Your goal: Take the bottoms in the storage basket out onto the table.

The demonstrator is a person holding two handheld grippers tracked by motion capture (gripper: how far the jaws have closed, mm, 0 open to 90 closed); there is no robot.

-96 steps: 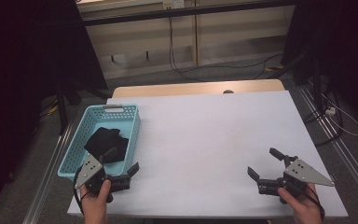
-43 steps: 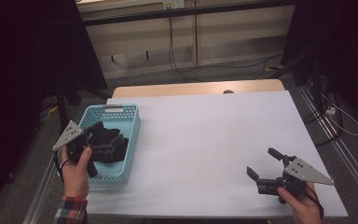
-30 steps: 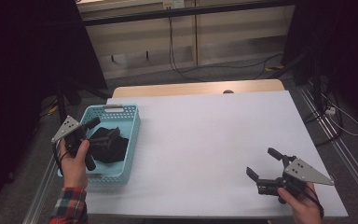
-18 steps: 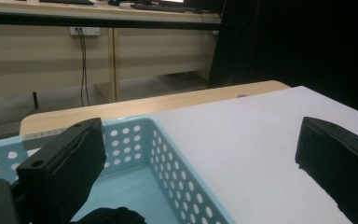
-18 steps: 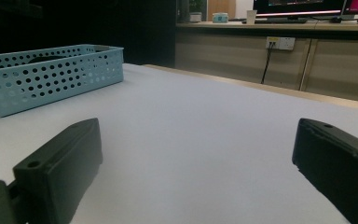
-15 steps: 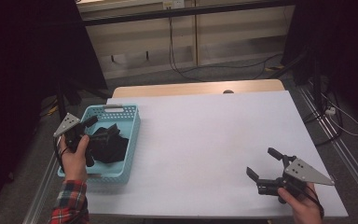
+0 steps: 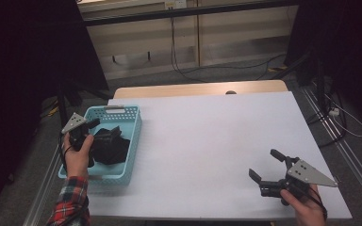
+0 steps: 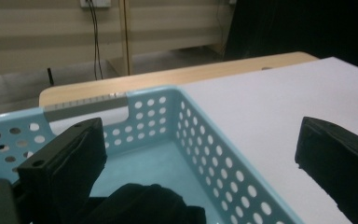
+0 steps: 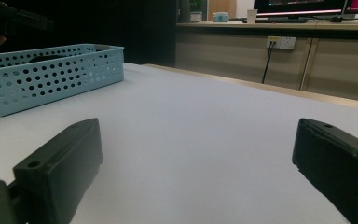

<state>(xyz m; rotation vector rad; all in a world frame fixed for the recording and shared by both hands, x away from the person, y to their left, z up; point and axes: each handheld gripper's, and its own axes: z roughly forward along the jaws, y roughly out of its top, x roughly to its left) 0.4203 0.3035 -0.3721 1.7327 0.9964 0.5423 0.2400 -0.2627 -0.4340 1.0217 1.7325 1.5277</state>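
At the table's nine o'clock, the left gripper (image 7: 96, 128) hovered wide apart over the basket's (image 7: 132, 141) black cloth (image 7: 111, 147), ungrasped; the right gripper (image 7: 266, 165) idled agape at five o'clock.

— What do the two tools look like?
— Each claw is black. The left claw (image 7: 95, 126) and the right claw (image 7: 270, 165) both carry a grey three-cornered plate on top, with small dark screw dots on the right one.
— And the jaws up close?
— Thick, blocky, matte black, with a small round hole near the tip of one jaw.
— Any cables?
— A thin black cable trails by the left hand (image 7: 78, 153).
— Clothing?
— A red, white and dark plaid sleeve on the left arm.
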